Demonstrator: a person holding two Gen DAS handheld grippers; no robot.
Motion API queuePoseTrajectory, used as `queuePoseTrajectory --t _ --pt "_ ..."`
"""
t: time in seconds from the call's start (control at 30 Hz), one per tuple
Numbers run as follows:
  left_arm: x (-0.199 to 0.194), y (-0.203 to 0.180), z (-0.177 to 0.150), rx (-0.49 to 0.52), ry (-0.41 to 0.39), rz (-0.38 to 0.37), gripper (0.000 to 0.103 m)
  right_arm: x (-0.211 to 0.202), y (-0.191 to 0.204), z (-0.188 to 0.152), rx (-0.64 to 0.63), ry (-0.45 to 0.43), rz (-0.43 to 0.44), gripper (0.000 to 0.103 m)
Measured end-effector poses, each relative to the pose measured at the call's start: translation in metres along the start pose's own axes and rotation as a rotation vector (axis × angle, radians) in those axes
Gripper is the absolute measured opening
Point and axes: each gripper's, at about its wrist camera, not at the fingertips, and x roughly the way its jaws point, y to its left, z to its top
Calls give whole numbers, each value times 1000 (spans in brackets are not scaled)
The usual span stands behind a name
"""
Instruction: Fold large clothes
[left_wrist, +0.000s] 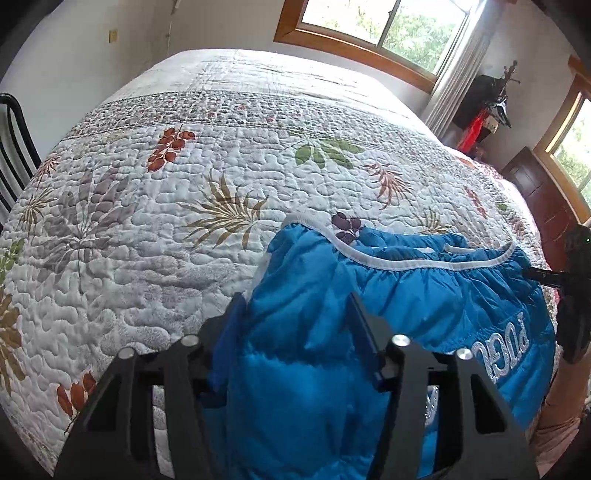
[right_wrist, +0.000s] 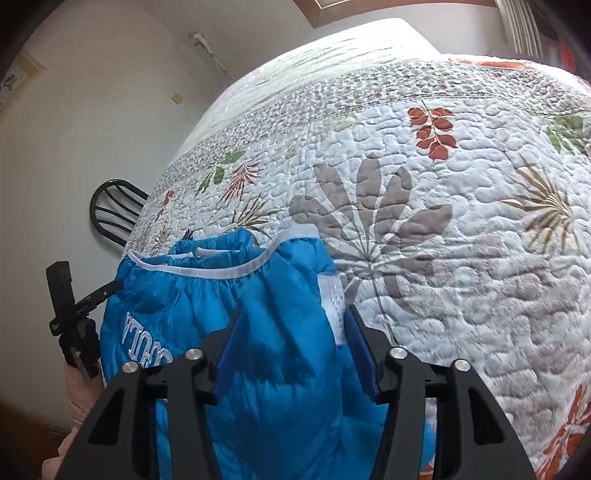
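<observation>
Left gripper (left_wrist: 295, 317) is clenched on a bunched fold of the blue jacket (left_wrist: 388, 295), the padded cloth filling the gap between its blue pads and bulging out past them. Right gripper (right_wrist: 293, 332) is likewise clamped on the jacket (right_wrist: 221, 306), its pads pressed into a thick wad of the same cloth. Each camera catches the other gripper at the jacket's far edge: the right one at the right border of the left view, the left one at the left border of the right view. Between them the jacket hangs stretched, its white-trimmed hem (left_wrist: 406, 264) uppermost and silver lettering (left_wrist: 502, 349) upside down. It is held over the near part of the bed, above the leaf-print quilt (left_wrist: 184, 184). Beside the bed stands a black chair (right_wrist: 114, 210).
</observation>
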Motion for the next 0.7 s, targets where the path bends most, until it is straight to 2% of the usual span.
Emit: queuePoseTrajectory --t 0.07,0.13,0.23,0.33,0.43,0.5,0.53,0.6,0.7 --pt "5 1 5 -7 -6 27 39 1 -3 6 3 -26 15 20" --pt "8 3 9 -16 -16 43 38 4 -10 9 28 -34 16 17" --pt "26 5 11 -11 15 79 38 22 -23 9 68 12 -14 16" --pt "49 7 8 -5 56 92 40 38 -36 8 112 37 9 17" --pt "51 12 8 -23 66 76 43 35 -38 7 115 34 24 18" --pt "48 15 8 -42 66 66 46 26 -35 4 105 17 -8 27" --pt "44 16 7 -50 60 66 48 17 -32 0 91 -2 -34 36" --pt "25 18 3 -66 22 76 50 -2 -24 -9 57 -45 -83 38" --pt "-10 20 -13 -76 -49 106 60 -36 -7 -30 -17 -92 -161 37"
